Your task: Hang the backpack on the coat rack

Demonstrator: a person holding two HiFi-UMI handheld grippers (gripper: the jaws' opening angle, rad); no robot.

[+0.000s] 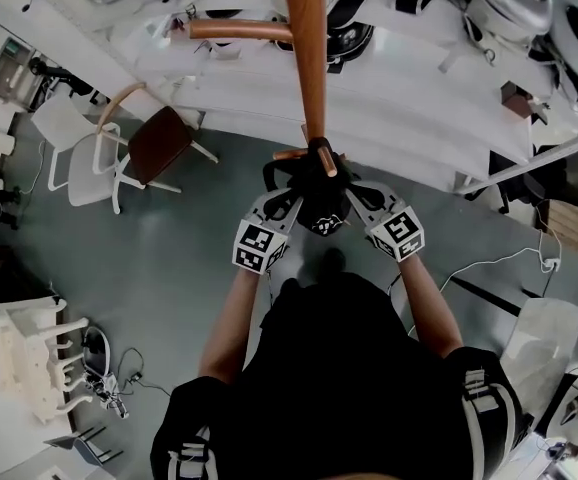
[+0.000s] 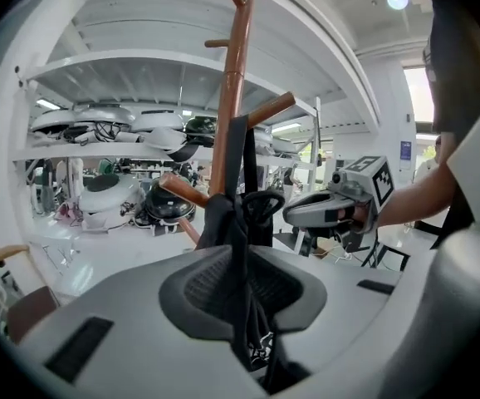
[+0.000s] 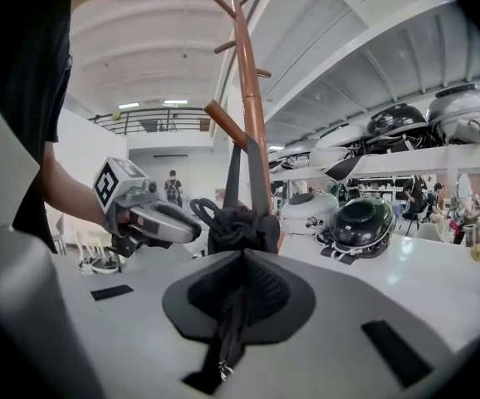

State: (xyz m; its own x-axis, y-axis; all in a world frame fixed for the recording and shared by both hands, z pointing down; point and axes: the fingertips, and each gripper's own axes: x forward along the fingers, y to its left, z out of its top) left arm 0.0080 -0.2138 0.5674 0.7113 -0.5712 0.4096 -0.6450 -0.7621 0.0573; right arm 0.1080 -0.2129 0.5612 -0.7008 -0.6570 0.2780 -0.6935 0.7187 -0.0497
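A black backpack [image 1: 319,196] hangs against the wooden coat rack [image 1: 309,58] beside a low peg [image 1: 291,154]. My left gripper [image 1: 287,200] is shut on a black strap of it. In the left gripper view that strap [image 2: 247,306] is pinched between the grey jaws, with the backpack [image 2: 227,219] bunched in front of the rack pole [image 2: 237,73]. My right gripper [image 1: 353,198] is shut on another part of the backpack's fabric [image 3: 233,310]. The gathered top of the bag [image 3: 238,223] sits against the pole [image 3: 252,106]. Each gripper sees the other: the right gripper [image 2: 331,208], the left gripper [image 3: 153,219].
A chair with a brown seat [image 1: 159,140] and a white chair [image 1: 74,158] stand left of the rack. White shelves with helmets [image 1: 529,8] run behind it. A white cable [image 1: 499,263] lies on the grey floor at the right.
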